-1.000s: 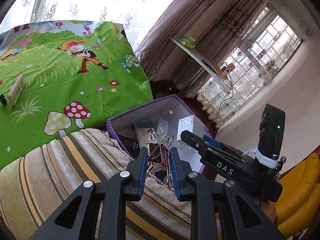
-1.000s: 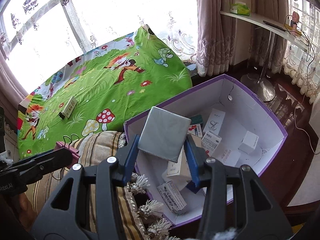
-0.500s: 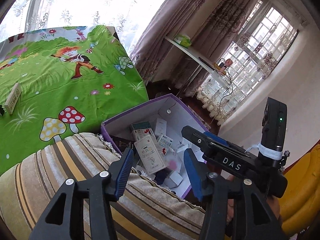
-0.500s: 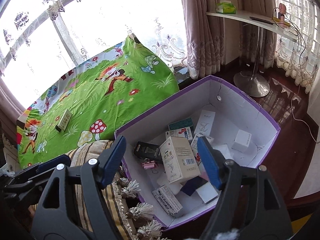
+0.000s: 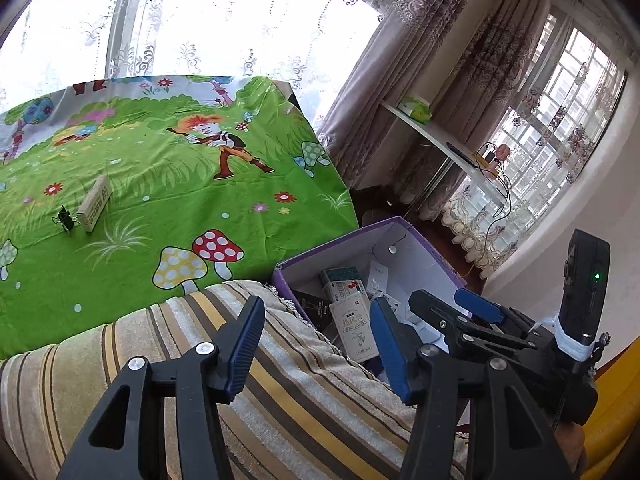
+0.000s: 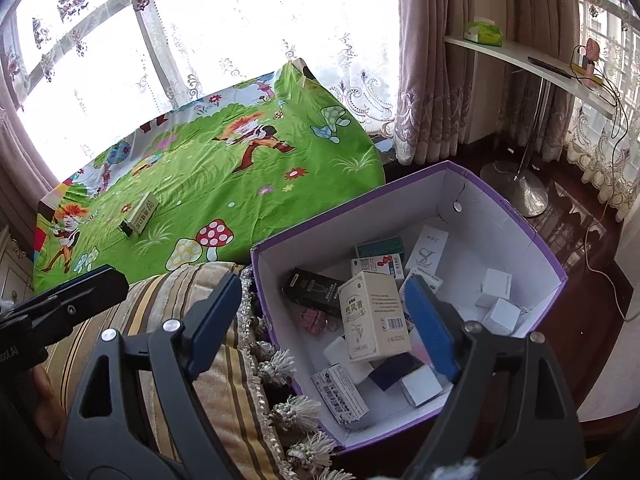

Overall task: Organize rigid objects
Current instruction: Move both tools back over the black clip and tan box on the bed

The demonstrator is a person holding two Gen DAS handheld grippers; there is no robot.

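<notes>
Below the right gripper (image 6: pixel 324 320), at about 6 o'clock from its tips, the purple box (image 6: pixel 532 236) is seen full of small cartons. A tan carton (image 6: pixel 370 316) lies on top of the pile, between the wide-apart blue fingers but not touched by them. A pink clip (image 6: pixel 314 318) is tucked at 9 o'clock of that carton. The left gripper (image 5: pixel 318 344) is held over the striped cushion (image 5: pixel 304 400), with its fingers spread wide and nothing between them; the purple box (image 5: pixel 416 236) lies at 1 o'clock of it.

One second ago a grey box was pinched by the right gripper and the pink clip by the left one. Both are now let go, and the clip is seen inside the box.

On the green cartoon cloth (image 5: pixel 168 184), at 10 o'clock, a small wooden-looking box (image 5: pixel 95 203) is left lying, with a black clip (image 5: pixel 65 218) just beside it. Lace curtains (image 6: pixel 248 28) and a white shelf (image 6: pixel 528 64) are seen behind.
</notes>
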